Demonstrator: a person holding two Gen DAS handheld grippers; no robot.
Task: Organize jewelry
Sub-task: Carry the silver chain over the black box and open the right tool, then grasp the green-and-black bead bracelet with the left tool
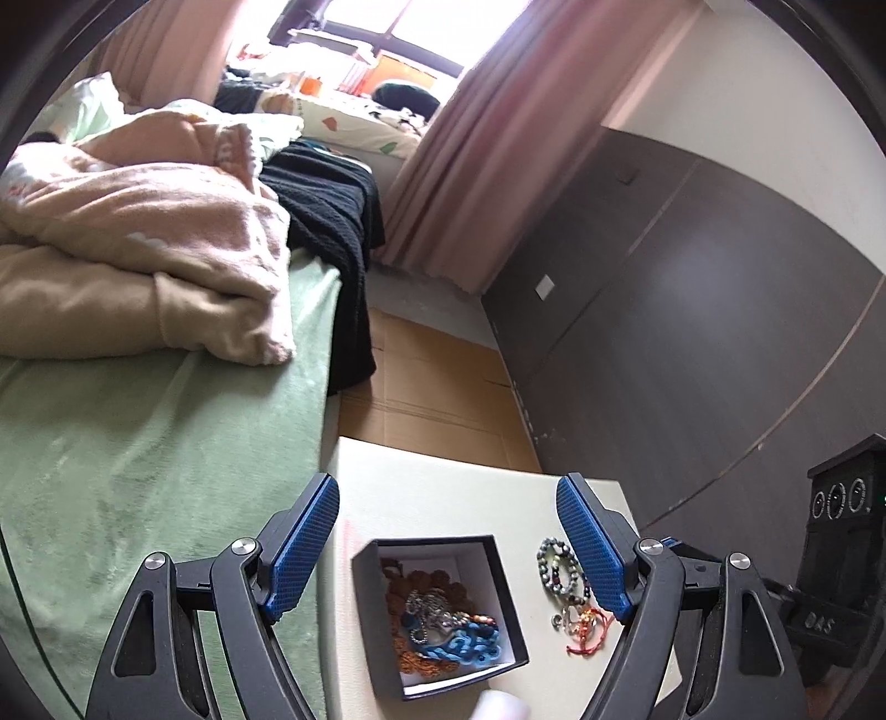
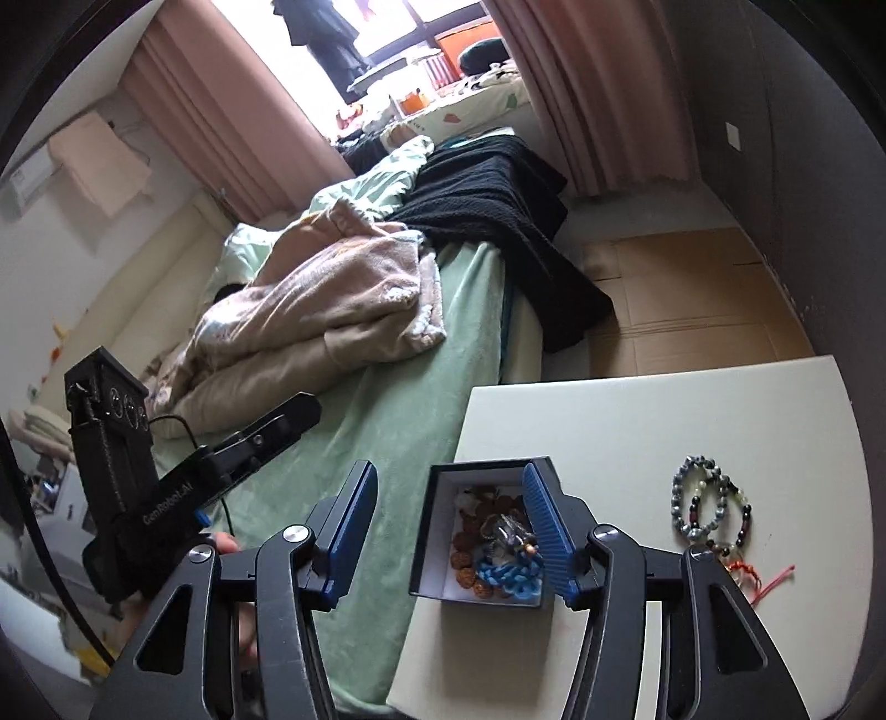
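Both grippers, left [image 1: 448, 548] & right [image 2: 451, 531], released, empty over box [image 2: 432, 531]; next likely: grab bracelets [image 2: 711, 509] beside it.

Bright window [image 1: 387, 27], pink curtains [image 1: 470, 166], green-sheeted bed [image 1: 138, 443], dark wall panels [image 1: 692, 304], cardboard-covered floor [image 1: 432, 387].

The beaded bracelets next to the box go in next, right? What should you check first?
1. Box open on top: ok.
2. Room left in the box: ok, white floor shows beside the blue chain.
3. Beaded bracelets in the open on the table: ok.
4. Right gripper open, nothing between its fingers: ok.
5. Left gripper open, nothing held: ok.
6. Red cord piece free of the bracelets: cannot tell.
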